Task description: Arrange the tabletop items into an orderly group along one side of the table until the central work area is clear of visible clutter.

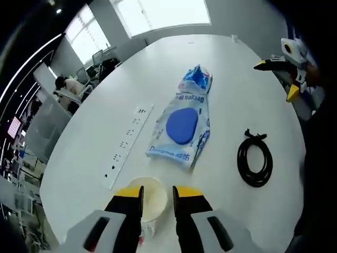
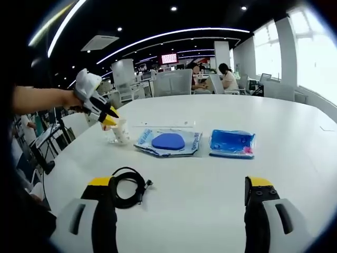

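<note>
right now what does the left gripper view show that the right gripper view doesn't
Left gripper view: the white power strip seen lengthwise on the table, and the left tongs closed across the rim of the paper cup.

Right gripper view: the right tongs wide open with nothing between them, and the hand holding the left gripper.

Both: the cup, the black cable coil, the white packet with the blue oval and the blue packet.

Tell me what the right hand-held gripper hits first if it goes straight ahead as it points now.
Probably bare table first, then the packet with the blue oval beyond; the coiled black cable lies off toward its left jaw. Depth is uncertain.
</note>
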